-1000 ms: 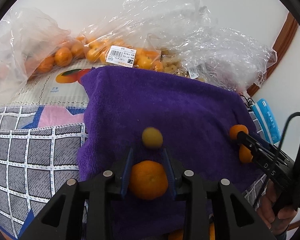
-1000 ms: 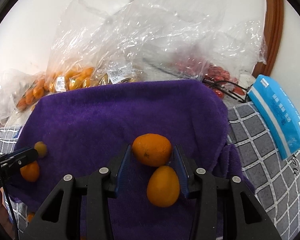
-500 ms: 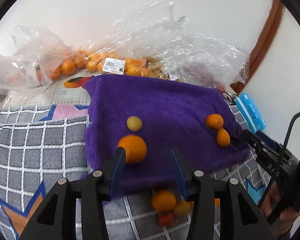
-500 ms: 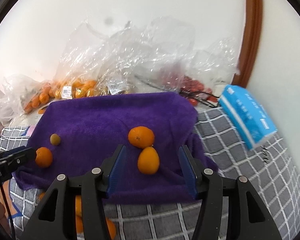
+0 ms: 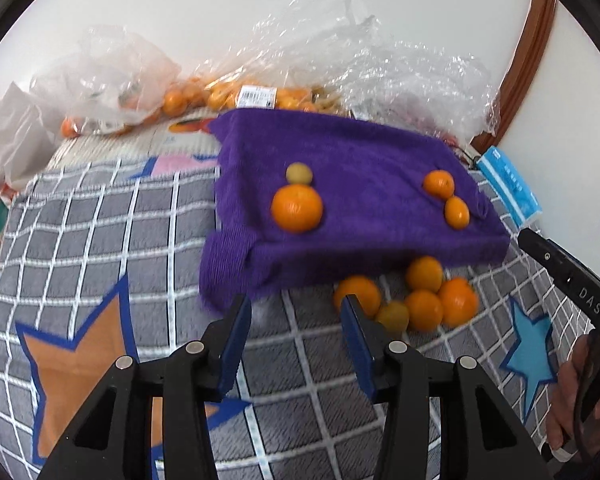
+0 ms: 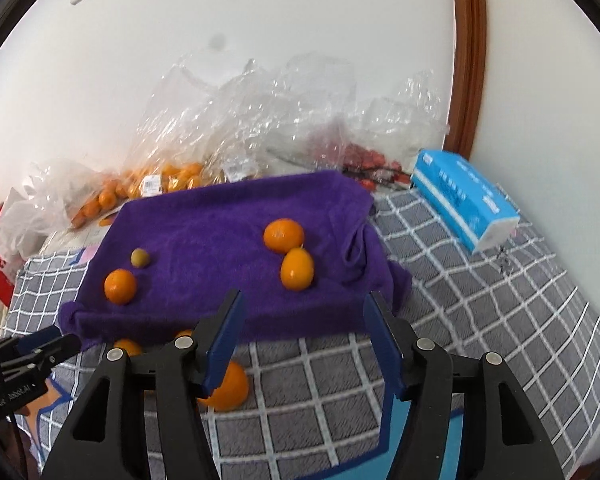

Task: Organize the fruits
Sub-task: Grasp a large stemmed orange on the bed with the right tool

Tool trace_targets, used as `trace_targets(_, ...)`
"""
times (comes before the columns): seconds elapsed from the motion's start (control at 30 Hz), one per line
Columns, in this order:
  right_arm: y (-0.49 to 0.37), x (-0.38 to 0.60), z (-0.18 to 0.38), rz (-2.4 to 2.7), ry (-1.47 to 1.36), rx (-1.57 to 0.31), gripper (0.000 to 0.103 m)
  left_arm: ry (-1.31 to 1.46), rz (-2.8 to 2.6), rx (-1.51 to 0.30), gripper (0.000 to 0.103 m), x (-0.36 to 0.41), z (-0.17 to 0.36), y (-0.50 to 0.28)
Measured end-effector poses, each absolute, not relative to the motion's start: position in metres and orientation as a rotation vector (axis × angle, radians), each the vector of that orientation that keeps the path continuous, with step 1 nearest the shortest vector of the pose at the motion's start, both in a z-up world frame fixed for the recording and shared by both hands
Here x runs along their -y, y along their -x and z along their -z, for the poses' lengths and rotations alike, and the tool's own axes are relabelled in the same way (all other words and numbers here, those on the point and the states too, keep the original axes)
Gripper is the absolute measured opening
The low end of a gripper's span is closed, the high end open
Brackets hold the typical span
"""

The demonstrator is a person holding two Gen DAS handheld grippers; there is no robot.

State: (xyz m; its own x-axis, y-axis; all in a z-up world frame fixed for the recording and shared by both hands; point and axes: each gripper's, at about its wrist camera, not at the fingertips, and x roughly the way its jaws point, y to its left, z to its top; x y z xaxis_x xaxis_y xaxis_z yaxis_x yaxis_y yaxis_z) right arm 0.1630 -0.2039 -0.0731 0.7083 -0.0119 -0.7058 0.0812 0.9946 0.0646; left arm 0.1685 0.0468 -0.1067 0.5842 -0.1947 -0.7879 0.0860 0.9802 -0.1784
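Checked bedding [image 5: 100, 248] lies under our left hand-held gripper [image 5: 296, 320] and right hand-held gripper [image 6: 304, 316], both released, empty, jaws just opening. Beyond them the purple towel [image 5: 360, 152] carries four fruits, with loose oranges [image 5: 424, 296] heaped just off its near edge. We judge them light, firm and prone to roll, best pinched across the widest middle.

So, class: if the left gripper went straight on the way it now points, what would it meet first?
Probably the near folded edge of the purple towel; the left gripper is open and empty, though depth is unclear.
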Motion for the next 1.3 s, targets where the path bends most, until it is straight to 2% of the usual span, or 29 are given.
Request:
trace_targets(0.23,-0.156,0.199,0.097,0.015,-0.083,-0.858,0.061,0.121,0.143,-0.927,0.044,-0.052,0.127,-0.157)
trace_targets(0.53,-0.157,0.193,0.118,-0.001,-0.058,-0.875,0.053,0.164,0.07,-0.864,0.044,-0.068,0.144,-0.16)
trace_targets(0.93,-0.161,0.192,0.122,-0.02,-0.046,-0.869,0.045,0.195,0.072,-0.854,0.044,-0.076,0.161,-0.16)
trace_targets(1.3,-0.153,0.169,0.121,-0.184,-0.105,-0.872,0.045,0.203,0.087,-0.854,0.044,-0.073,0.152,-0.163)
